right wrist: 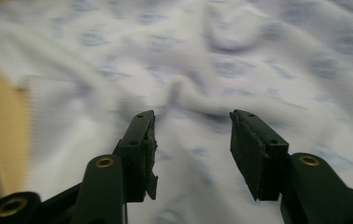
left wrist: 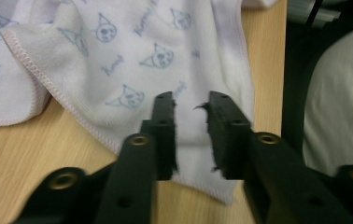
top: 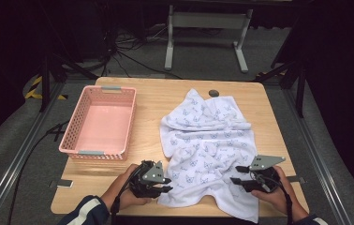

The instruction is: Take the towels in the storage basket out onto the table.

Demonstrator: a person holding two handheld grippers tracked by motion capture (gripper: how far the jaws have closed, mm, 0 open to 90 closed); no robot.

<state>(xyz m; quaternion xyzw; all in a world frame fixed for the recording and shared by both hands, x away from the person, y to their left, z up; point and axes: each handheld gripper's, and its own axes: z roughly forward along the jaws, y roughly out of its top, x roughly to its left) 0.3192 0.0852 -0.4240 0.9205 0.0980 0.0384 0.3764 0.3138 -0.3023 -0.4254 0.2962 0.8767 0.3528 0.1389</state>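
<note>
1. High view, far left: a pink plastic basket with perforated walls [top: 70,136] stands on the light wooden table [top: 151,101].
2. Near the front edge, the left gripper [top: 165,183] is just beside the near left corner of the cloth; in the left gripper view [left wrist: 191,135] its jaws stand a little apart, cloth seen between them, not pinched.
3. A white cotton cloth with small blue cat prints [top: 208,140] lies crumpled on the right half of the table, well apart from the basket.
4. The right gripper [top: 238,177] is over the near right part of the cloth; in the right gripper view [right wrist: 192,140] its jaws are open and hold nothing.
</note>
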